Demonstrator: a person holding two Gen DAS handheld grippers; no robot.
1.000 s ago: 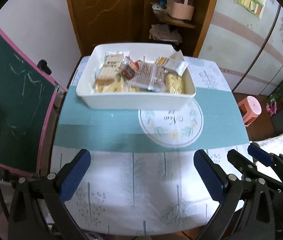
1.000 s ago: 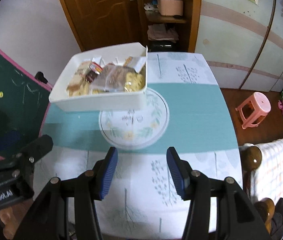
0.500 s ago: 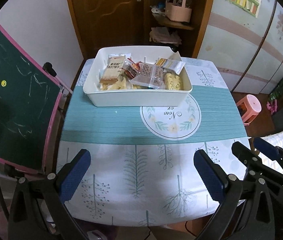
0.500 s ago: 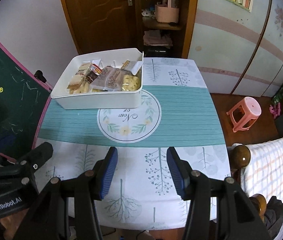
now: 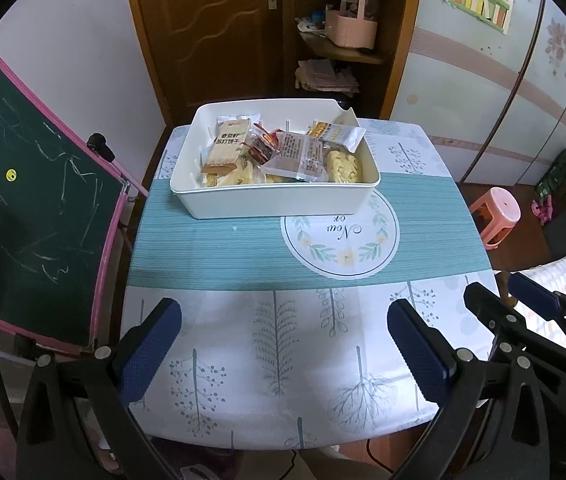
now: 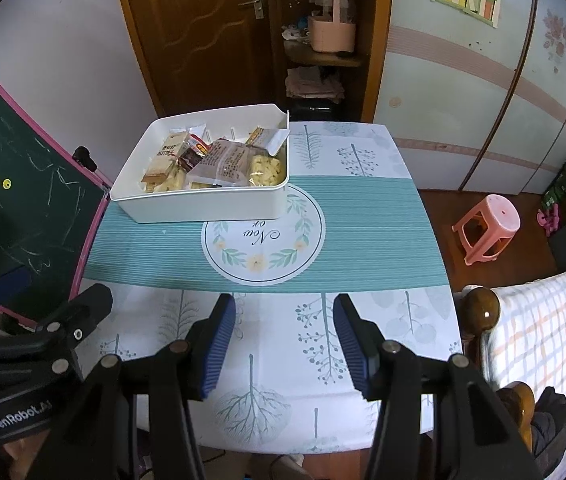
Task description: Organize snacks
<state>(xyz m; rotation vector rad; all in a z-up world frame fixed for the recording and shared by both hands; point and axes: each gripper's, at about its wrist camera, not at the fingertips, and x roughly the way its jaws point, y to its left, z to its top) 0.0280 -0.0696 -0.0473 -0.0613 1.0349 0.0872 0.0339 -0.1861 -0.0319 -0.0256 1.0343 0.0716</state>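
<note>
While both grippers hang above the table's [image 5: 243, 380] near edge, the left gripper [image 5: 283, 344] is spread wide and empty at 6 o'clock; the right gripper [image 6: 283, 344] is parted, holding nothing. White bin [image 5: 279, 200] of snack packets [image 5: 303, 156] sits at 12 o'clock, overlapping the round motif [image 5: 341, 236].

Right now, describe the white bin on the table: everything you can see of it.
The white bin is a shallow rectangular tub with rounded corners, plastic by its look, open-topped and sitting upright at the table's far side. It rests on the teal striped band of the tablecloth, its near right corner overlapping the round printed wreath. Wrapped snack packets lie loosely piled inside, one leaning on the right rim. Neither gripper touches it.
</note>
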